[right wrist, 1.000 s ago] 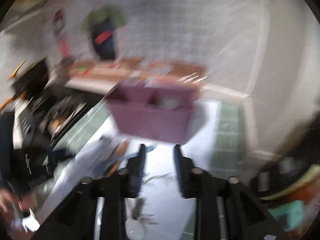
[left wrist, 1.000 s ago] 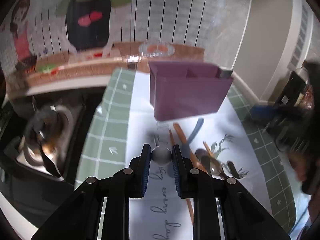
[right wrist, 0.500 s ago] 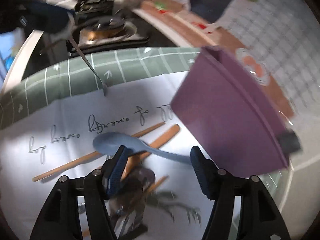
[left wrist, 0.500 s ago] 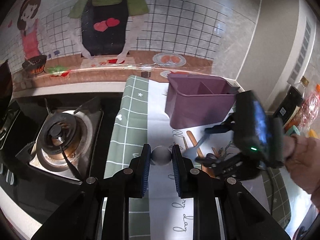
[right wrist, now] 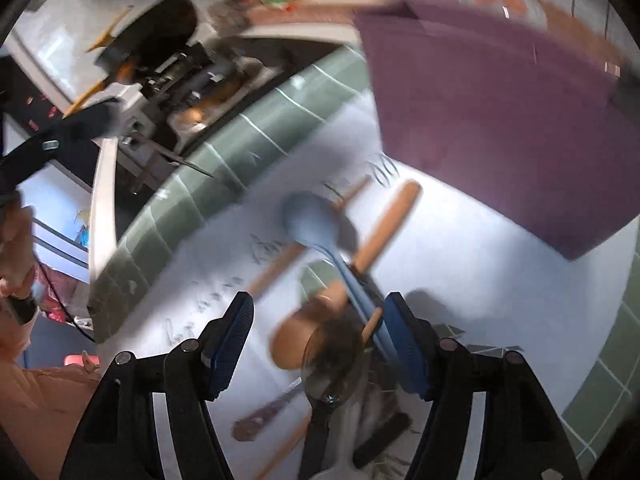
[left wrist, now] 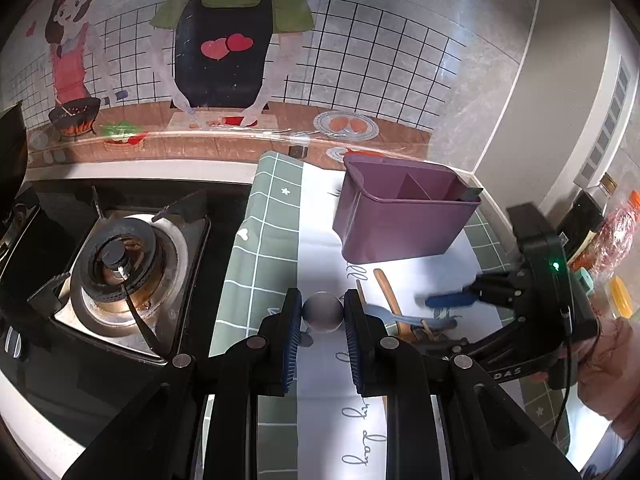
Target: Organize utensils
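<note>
Since half a second ago, your right tool has swung lower over the utensil pile, and the light blue spoon now sits much closer between its pads.

From the left wrist, your left tool (left wrist: pixel 322 314) is clamping a round metal spoon end (left wrist: pixel 323 313) between its blue pads, and it is hovering over the white cloth (left wrist: pixel 320 240) with green checked borders that is covering the table. Just beyond, the purple utensil caddy (left wrist: pixel 400 224) is standing upright on the cloth, its divider visible inside. To the right, your right tool (left wrist: pixel 448 300) is reaching in from the side, pads apart, above the light blue spoon (left wrist: pixel 384 314) and a wooden utensil (left wrist: pixel 386 288). A gas burner (left wrist: pixel 120 256) is sitting to the left of the cloth.

From the right wrist, which is blurred, your right tool (right wrist: pixel 320 336) is holding its pads wide apart. The light blue spoon (right wrist: pixel 316 228) is lying with its handle running toward the right pad, though contact is unclear. A wooden spoon (right wrist: pixel 296 340) is lying between the pads, and a wooden handle (right wrist: pixel 388 224) is crossing under the blue spoon. The purple caddy (right wrist: pixel 500 120) is filling the upper right, beyond the pile.
</note>
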Motion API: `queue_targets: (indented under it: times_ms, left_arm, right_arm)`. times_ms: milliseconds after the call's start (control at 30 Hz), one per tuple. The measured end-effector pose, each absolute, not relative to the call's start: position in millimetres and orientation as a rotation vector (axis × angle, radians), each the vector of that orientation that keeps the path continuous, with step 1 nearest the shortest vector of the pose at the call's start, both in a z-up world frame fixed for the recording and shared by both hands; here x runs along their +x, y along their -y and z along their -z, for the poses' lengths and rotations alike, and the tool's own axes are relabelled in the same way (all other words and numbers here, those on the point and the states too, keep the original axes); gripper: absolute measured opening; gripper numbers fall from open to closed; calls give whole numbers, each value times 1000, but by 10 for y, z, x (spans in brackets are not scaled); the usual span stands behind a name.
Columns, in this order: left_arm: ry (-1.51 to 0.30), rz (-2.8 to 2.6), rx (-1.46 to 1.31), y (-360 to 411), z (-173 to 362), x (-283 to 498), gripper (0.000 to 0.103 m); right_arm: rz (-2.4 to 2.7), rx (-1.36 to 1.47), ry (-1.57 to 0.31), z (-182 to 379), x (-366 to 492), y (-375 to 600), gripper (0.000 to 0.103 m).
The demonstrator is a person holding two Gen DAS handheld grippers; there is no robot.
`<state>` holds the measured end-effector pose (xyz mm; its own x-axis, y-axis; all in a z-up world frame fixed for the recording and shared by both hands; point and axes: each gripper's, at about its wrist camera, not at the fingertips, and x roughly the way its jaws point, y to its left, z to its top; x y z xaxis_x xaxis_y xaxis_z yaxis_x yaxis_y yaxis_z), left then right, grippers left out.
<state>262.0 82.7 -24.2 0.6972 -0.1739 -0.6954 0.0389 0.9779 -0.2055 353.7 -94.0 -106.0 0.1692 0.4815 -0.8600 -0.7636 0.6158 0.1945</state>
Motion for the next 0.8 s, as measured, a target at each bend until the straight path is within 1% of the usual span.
queue_targets:
  times_ms: [133,167,200,233,333,400,533,567,633,800]
  left_arm:
    - [-798,122,-177,-828,251,2600,22]
    - [-800,122,-177,-831,255,2590,22]
    - [-801,122,-176,-831,256,2576,22]
    - [-803,124,-175,-827,253,2563,22]
    - [-800,131,-175,-815,228,2516,22]
    - [-792,138,-172,-795,203,2469,22]
    - [-776,148,-168,-732,130,2398,22]
    - [-771,153,-169,-709,105,2383,22]
    - [-764,165,-166,-660,65,2355,22]
    - [-737,198,-137,-477,-76,2261,22]
  right_arm:
    - [-870,-484,-950,1033,3484,627,64]
    - [-874,-515,-949,1086,3523,525,61]
    - [-881,-527,-958,1126,3586,460,54]
    - [-882,-535,-972,1165,3616,404,52]
    - [-862,-560,-1026,1326,3736,269,51]
    - [-830,-546,-1042,1335,3722,310,34]
    - [-776,-484,-1017,1134,3586,555,22]
    - [-769,-454,-1005,1040,3536,647,10]
    - [-747,-383,-989,853,3460,831,6]
    - [-719,-253,-933,500,3282,1201,3]
